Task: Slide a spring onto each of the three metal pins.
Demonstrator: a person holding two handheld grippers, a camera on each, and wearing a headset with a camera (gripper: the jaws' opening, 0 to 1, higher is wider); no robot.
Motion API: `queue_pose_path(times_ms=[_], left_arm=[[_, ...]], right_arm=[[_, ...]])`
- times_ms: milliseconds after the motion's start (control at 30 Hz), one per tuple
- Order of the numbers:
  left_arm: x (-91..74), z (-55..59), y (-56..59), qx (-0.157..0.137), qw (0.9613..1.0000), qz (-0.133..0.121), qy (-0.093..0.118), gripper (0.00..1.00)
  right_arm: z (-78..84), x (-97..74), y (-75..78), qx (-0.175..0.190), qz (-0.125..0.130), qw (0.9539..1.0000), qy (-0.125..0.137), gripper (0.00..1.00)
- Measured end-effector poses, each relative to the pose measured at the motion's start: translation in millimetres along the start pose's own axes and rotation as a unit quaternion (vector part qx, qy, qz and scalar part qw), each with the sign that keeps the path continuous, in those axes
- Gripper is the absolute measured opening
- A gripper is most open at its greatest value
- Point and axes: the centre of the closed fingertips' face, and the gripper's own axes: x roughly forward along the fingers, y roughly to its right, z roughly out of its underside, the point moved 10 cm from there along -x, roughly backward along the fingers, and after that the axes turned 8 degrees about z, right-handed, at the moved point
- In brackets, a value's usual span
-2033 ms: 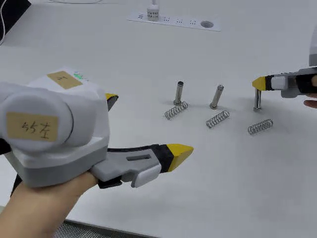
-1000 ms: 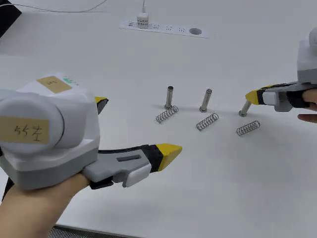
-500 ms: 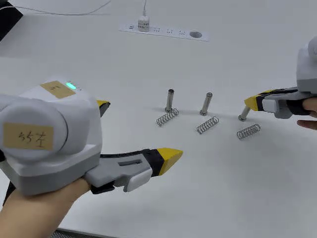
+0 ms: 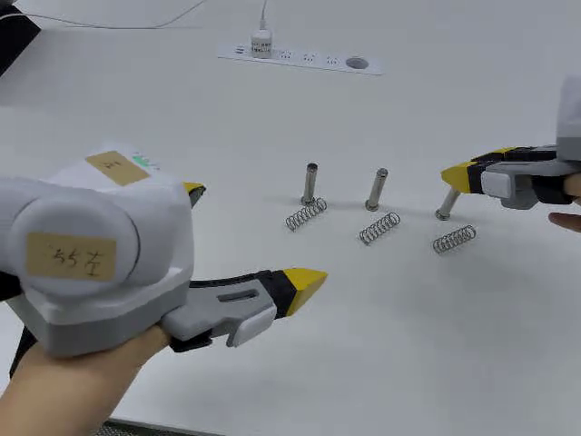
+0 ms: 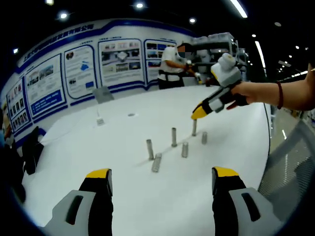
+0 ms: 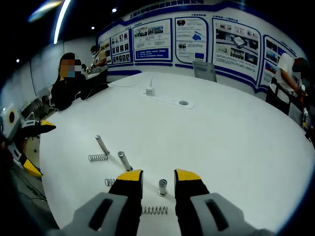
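Three metal pins stand in a row on the white table: left pin (image 4: 310,183), middle pin (image 4: 377,189), right pin (image 4: 445,204). A spring lies in front of each: left spring (image 4: 305,214), middle spring (image 4: 379,228), right spring (image 4: 454,239). My right gripper (image 4: 454,178) comes in from the right, yellow tips at the top of the right pin. In the right gripper view the right gripper (image 6: 159,178) straddles that pin (image 6: 162,187) with a gap on both sides. My left gripper (image 4: 247,234) hovers wide open at the near left, well short of the pins (image 5: 173,136).
A white power strip (image 4: 300,56) with a plug lies at the far side of the table. A dark object (image 4: 14,23) sits at the far left corner. People sit at the table's far side (image 6: 69,81). The table edge runs close below my left hand.
The head camera has shifted a little. My right gripper's tips stay at the right pin's top. The left gripper has kept its place, still wide open.
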Motion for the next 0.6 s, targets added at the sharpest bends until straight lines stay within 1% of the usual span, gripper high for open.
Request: queue_pose_path(times_ms=[33,67,133,233,333,433,467,500,533,600], left_arm=[[1.0,0.0,2.0,0.011,0.9999,0.001,-0.002,0.85],[1.8,0.4,2.8,0.016,0.9998,0.003,-0.008,0.85],[3.5,2.1,3.7,0.018,0.9996,0.007,-0.02,0.84],[3.9,3.0,3.6,0.012,0.9996,0.013,-0.022,0.82],[5.2,3.6,2.9,-0.003,0.9995,0.019,-0.024,0.81],[5.3,2.8,1.8,-0.031,0.9988,0.026,-0.028,0.79],[5.6,1.8,0.2,-0.037,0.9987,0.026,-0.023,0.78],[6.1,1.4,-0.8,-0.042,0.9985,0.027,-0.022,0.77],[7.2,1.6,-2.9,-0.048,0.9981,0.026,-0.028,0.76],[8.8,2.0,-6.0,-0.049,0.9978,0.026,-0.036,0.75]], right_arm=[[0.3,-2.1,-0.8,0.016,-0.004,0.9998,0.005,0.26],[0.0,-5.2,-2.4,0.024,-0.007,0.9996,0.009,0.27],[1.4,-9.8,-4.3,0.033,-0.012,0.9992,0.017,0.28],[4.6,-17.2,-7.0,0.039,-0.016,0.9988,0.027,0.3],[7.0,-24.8,-9.8,0.039,-0.023,0.9984,0.035,0.33],[7.7,-32.9,-12.4,0.034,-0.028,0.998,0.047,0.35],[7.9,-38.4,-17.1,0.028,-0.032,0.9977,0.052,0.36],[8.1,-40.9,-18.5,0.025,-0.034,0.9976,0.054,0.37],[8.6,-44.0,-19.5,0.021,-0.036,0.9975,0.058,0.39],[9.4,-48.5,-20.8,0.015,-0.041,0.997,0.064,0.41]])
